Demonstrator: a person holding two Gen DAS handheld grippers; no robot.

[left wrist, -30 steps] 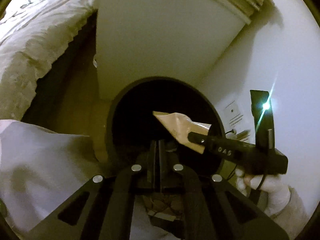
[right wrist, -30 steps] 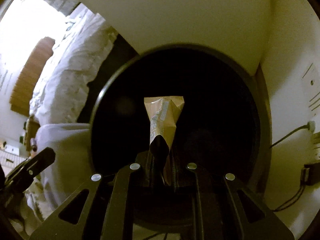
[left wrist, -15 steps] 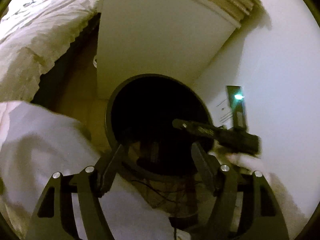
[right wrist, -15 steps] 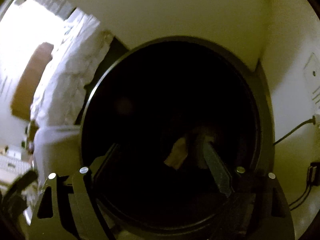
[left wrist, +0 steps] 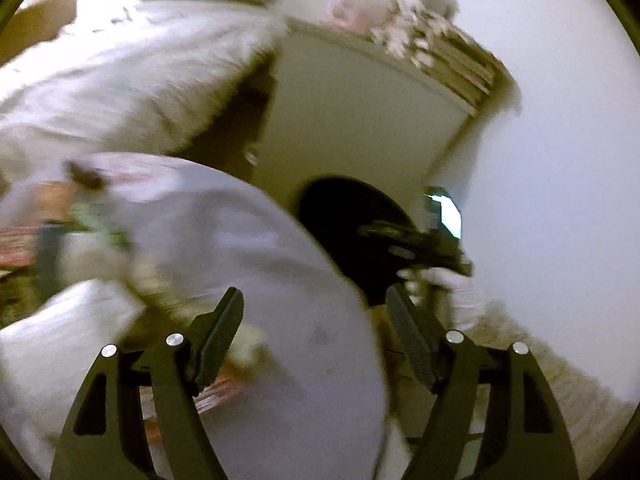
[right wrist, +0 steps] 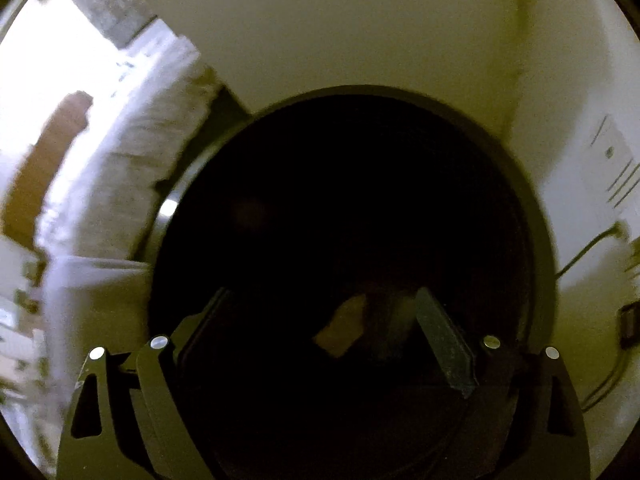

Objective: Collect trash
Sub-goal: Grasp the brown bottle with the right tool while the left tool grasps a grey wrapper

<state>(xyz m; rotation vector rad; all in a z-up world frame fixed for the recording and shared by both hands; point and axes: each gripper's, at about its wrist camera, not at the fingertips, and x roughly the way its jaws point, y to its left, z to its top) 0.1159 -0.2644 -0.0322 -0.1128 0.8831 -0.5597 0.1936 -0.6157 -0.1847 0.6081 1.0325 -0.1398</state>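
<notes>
In the right wrist view my right gripper [right wrist: 322,294] hangs over the mouth of the round black bin [right wrist: 538,216], jaws still opening, nothing between them. A tan crumpled wrapper [right wrist: 344,328] lies loose inside the dark bin, below the fingers. The left wrist view is blurred. There my left gripper [left wrist: 316,312] is back from the bin [left wrist: 340,212], jaws opening and empty, above a white cushion [left wrist: 260,280]. The right gripper [left wrist: 412,240] and its gloved hand [left wrist: 452,288] show at the bin's right side.
A white cabinet [left wrist: 360,120] stands behind the bin with a stack of books [left wrist: 448,52] on top. The bed [left wrist: 120,72] with pale covers lies left. Blurred colourful litter [left wrist: 216,394] lies near the cushion. A wall socket and cable [right wrist: 588,252] are right of the bin.
The right gripper opened and the tan wrapper fell into the bin. The left gripper opened too and pulled back and up from the bin, over the white cushion.
</notes>
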